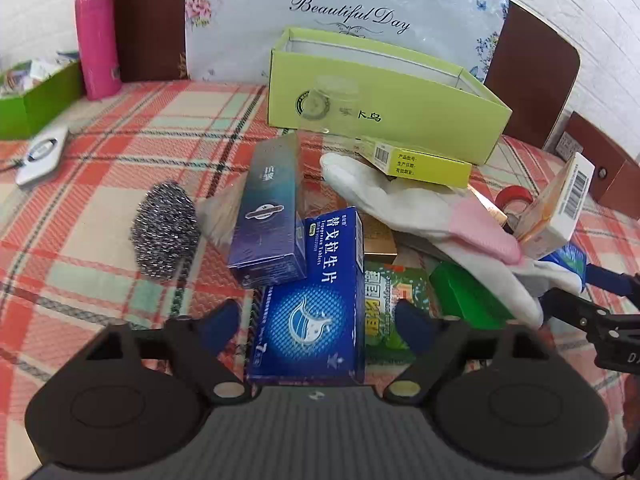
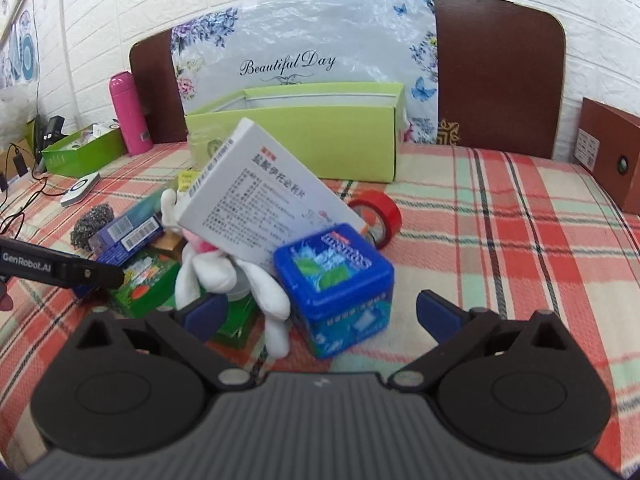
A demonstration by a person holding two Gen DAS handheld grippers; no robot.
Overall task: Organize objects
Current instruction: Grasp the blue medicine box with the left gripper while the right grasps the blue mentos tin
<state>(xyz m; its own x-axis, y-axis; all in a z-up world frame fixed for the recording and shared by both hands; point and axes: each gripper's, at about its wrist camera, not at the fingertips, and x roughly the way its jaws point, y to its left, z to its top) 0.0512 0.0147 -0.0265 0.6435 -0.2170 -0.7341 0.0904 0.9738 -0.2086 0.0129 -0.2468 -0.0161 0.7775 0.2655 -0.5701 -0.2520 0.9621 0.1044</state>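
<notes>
Both tongs are held released: left gripper point(image 1: 316, 328) is spread around a blue tablet box point(image 1: 310, 304) lying lengthwise away from it, right gripper point(image 2: 320, 316) around a tilted blue tin point(image 2: 334, 286).

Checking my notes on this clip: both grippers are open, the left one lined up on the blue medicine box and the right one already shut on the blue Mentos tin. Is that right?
Not quite. The right gripper is open too: in the right wrist view its jaws stand wide apart on either side of the blue Mentos tin, not touching it. The left gripper is open, lined up on the blue medicine box, as you noted.
</notes>
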